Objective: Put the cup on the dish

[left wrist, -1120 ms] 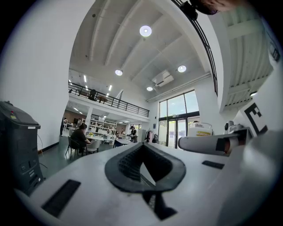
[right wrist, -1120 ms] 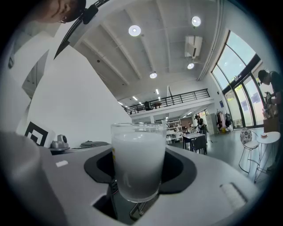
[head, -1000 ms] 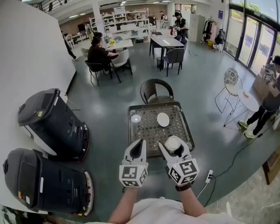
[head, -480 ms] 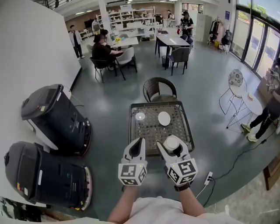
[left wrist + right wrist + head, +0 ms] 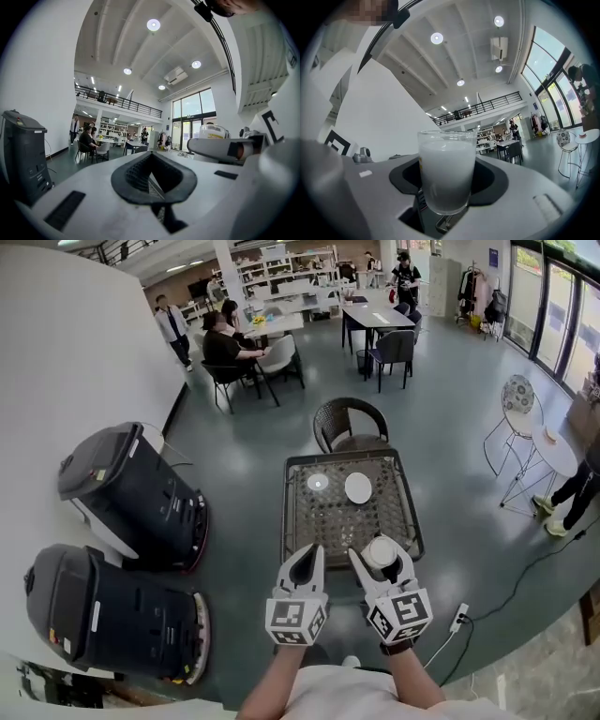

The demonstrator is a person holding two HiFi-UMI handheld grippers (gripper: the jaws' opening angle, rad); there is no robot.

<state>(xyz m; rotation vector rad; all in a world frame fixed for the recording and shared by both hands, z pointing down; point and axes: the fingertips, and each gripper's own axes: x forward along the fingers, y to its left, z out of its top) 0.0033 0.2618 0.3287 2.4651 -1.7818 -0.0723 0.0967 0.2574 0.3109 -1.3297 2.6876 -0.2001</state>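
A: Currently we log the right gripper (image 5: 382,555) clamped on the cup (image 5: 446,174), white nearly to the brim, over the table's (image 5: 287,512) near edge. The left gripper (image 5: 309,563) is pinched together, empty.
B: We'd fear a tilt slopping it, or a low carry clipping that rim. The dish (image 5: 357,487) lies beyond with open tabletop between, and a small round piece (image 5: 318,482) sits just left of it.

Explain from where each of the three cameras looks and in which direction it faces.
Head view: on the person's head, facing steeply down at the table with the dish; both forearms, the left gripper and the right gripper show.
Left gripper view: on the left gripper, facing level along its closed, empty jaws into the hall; the right gripper shows at right.
Right gripper view: on the right gripper, facing level at the cup its jaws hold.
Shared: all three show the cup.
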